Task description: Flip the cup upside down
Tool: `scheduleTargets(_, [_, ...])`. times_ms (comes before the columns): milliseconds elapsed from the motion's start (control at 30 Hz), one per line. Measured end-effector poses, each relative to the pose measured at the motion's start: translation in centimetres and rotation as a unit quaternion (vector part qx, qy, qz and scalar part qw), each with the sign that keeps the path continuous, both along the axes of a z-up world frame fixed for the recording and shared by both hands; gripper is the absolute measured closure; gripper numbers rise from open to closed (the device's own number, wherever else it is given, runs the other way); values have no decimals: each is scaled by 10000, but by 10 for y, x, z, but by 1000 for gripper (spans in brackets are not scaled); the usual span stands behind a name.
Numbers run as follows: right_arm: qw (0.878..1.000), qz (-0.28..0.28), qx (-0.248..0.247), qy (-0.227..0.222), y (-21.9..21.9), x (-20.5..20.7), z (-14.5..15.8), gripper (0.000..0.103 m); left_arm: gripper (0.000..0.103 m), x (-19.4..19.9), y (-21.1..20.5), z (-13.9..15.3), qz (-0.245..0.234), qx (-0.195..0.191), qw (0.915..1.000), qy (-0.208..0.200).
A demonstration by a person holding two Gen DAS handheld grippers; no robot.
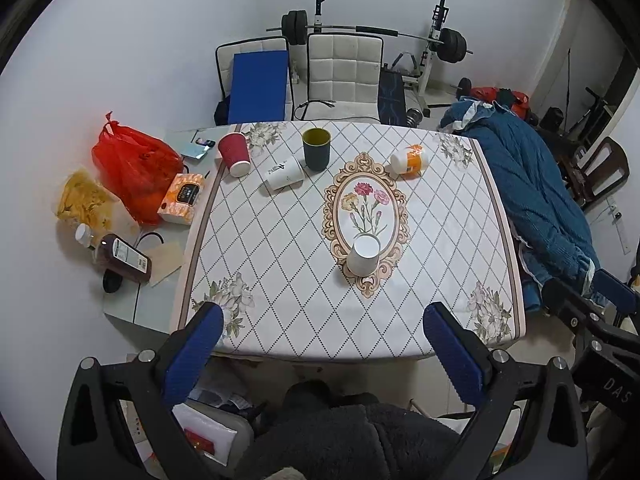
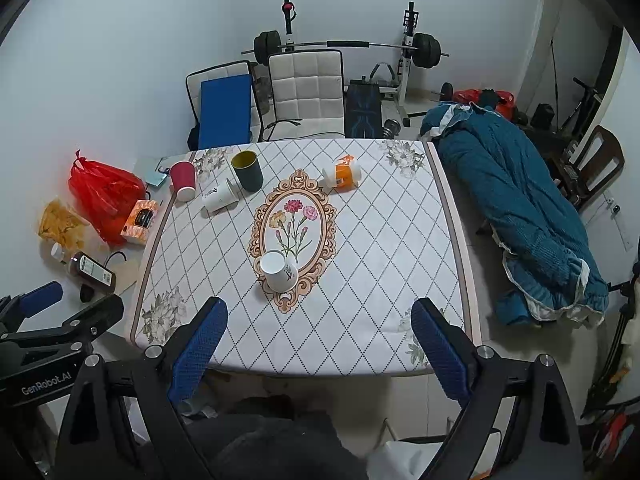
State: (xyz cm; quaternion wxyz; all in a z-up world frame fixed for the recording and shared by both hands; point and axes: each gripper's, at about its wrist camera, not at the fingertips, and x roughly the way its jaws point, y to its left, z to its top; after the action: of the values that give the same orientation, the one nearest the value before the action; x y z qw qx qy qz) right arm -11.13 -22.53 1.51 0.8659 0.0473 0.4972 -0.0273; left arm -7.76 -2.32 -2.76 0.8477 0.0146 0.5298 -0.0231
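On the tabletop [image 1: 440, 240], the white cup [image 1: 363, 255] stands upside down on the near end of the flower medallion [image 1: 366, 216]. Nearer than the tabletop's near edge, the left gripper [image 1: 324, 356] and right gripper [image 2: 320, 356] hover, jaws apart and holding nothing.

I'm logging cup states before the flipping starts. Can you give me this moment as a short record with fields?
upright cup: dark green cup, mouth up, far side
upside-down cups: red paper cup; white paper cup on the floral medallion
cups on their side: white printed cup; orange and white cup
surface: table with diamond-pattern cloth
left gripper: open, holding nothing, near edge
right gripper: open, holding nothing
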Motion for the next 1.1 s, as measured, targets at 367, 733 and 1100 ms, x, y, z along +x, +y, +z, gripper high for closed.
scheduleTargets(367, [10000, 77, 26, -6, 2, 2, 4, 8, 1, -3, 3, 6, 62, 81, 9999, -109])
scheduleTargets(733, [9999, 128, 24, 42, 5, 4, 2, 8, 1, -3, 5, 6, 79, 101, 9999, -106])
scheduleTargets(1100, [9997, 236, -1, 67, 6, 5, -1, 8, 1, -3, 11, 7, 116, 160, 9997, -129])
